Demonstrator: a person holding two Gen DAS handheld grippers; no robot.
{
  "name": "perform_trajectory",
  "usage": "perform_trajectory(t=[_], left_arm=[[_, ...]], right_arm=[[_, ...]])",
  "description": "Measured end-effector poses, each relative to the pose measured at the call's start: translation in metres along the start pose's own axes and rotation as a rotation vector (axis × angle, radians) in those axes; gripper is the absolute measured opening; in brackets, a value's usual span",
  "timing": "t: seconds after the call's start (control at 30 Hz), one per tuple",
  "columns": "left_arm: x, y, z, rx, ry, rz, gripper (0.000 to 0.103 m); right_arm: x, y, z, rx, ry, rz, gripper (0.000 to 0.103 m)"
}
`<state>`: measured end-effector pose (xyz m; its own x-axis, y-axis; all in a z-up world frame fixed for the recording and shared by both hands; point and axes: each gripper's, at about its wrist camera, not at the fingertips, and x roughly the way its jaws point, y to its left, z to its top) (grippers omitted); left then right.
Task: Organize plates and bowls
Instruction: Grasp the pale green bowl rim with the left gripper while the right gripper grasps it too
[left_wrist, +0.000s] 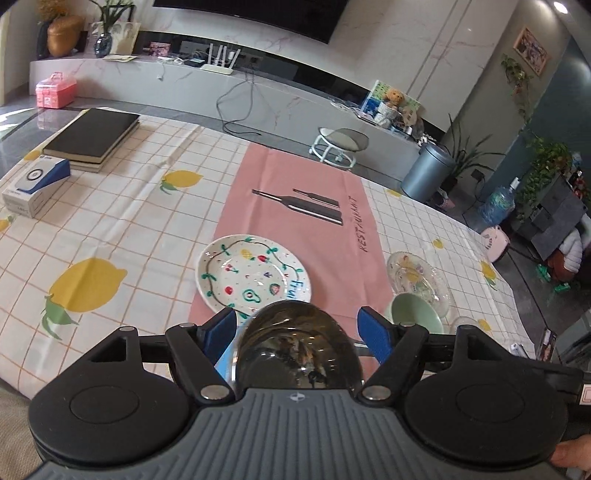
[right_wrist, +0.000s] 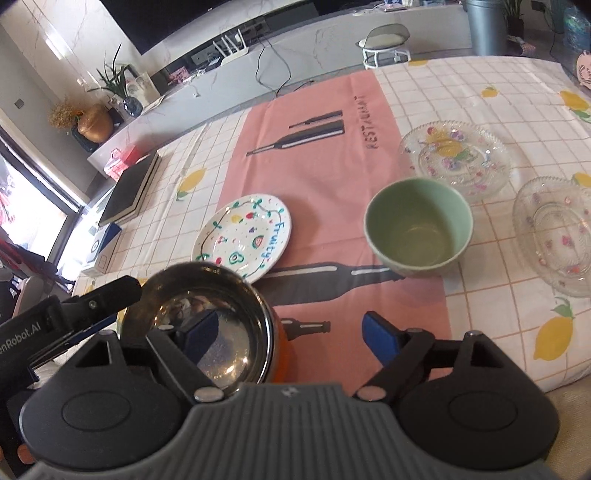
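Both claws gape wide, empty; right gripper (right_wrist: 288, 332) should clear steel bowl (right_wrist: 207, 321), approaching green bowl (right_wrist: 419, 225) at one o'clock squarely.

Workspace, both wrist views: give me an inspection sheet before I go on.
Surface: lemon cloth with pink runner.
Job's things: painted plate, green bowl, two glass plates, metal bowl nearest.
Clutter: books, box.
Grippers: left gripper open astride the metal bowl; right gripper open, one finger inside it.
Cables: cable off the shelf.
Surroundings: stool, bin, plants.
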<state>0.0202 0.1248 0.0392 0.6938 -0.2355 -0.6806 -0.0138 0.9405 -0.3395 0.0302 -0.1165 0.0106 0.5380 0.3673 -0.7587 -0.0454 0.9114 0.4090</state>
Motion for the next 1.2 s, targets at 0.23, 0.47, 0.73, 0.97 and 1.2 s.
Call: perform_trajectory(t=[0.23,0.47,0.73,0.97,1.2], left_arm=[[0.023,-0.034,0.018,0.085,0.081,-0.067,0.087],[0.062,-0.059,0.037,0.176,0.193,-0.067,0.082],[0.107,-0.078,0.044,0.183,0.31,-0.037,0.079],[0.132,-0.099,0.037,0.115,0.33,-0.057,0.076],[0.168,-0.117,0.018,0.125,0.386,0.015,0.076]], right_arm=[[-0.002,-0.036,0.02,0.111,-0.048,-0.047,0.083],[0.009,-0.075,0.032,0.207,-0.06,-0.071,0.076],[0.03,-0.106,0.04,0.292,-0.075,-0.148,0.066],[0.049,-0.124,0.044,0.278,-0.067,-0.24,0.053],[0.063,-0.142,0.048,0.291,-0.038,-0.228,0.05]])
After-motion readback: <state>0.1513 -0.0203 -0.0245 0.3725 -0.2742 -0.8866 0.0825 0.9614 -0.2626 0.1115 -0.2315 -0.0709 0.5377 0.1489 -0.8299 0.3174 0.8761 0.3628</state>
